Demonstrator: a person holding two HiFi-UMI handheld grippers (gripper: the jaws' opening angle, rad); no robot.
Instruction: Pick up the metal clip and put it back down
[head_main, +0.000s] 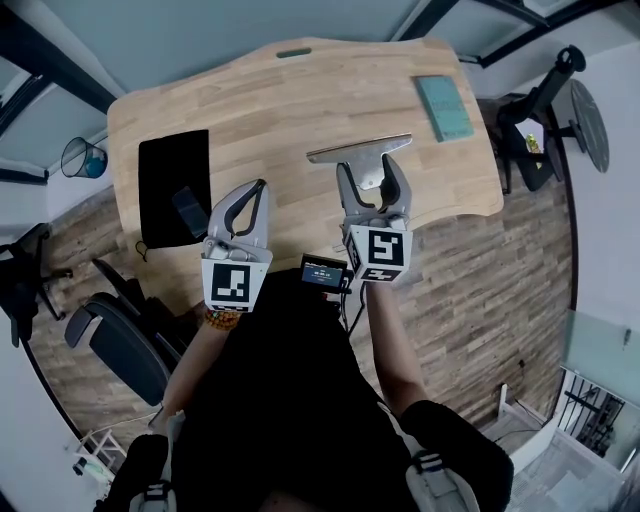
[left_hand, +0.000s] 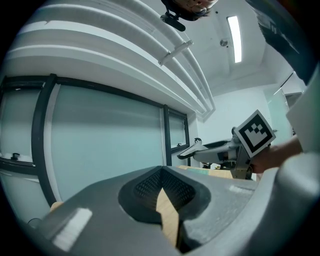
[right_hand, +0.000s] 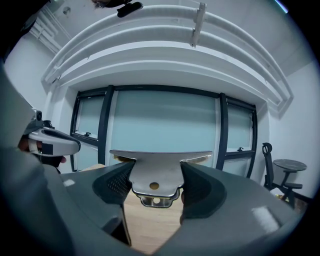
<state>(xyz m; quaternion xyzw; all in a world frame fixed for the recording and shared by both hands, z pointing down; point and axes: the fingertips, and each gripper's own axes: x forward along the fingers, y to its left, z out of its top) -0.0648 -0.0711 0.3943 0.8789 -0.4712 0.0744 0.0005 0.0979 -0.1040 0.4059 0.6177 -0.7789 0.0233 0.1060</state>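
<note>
The right gripper (head_main: 372, 170) is clamped on the metal clip (head_main: 360, 150), its jaws pressing both sides of the clip's narrow body (right_hand: 159, 167) while the wide flat bar spans across above them. The clip is held over the wooden counter (head_main: 300, 100). Left of the clip, the left gripper (head_main: 255, 190) is closed with nothing in it. Farther left of the clip lies a black mat (head_main: 175, 185), and beyond that, off the counter, stands a mesh bin (head_main: 82, 158) whose contents cannot be made out. Right of the clip, a teal book (head_main: 445, 107) lies flat.
</note>
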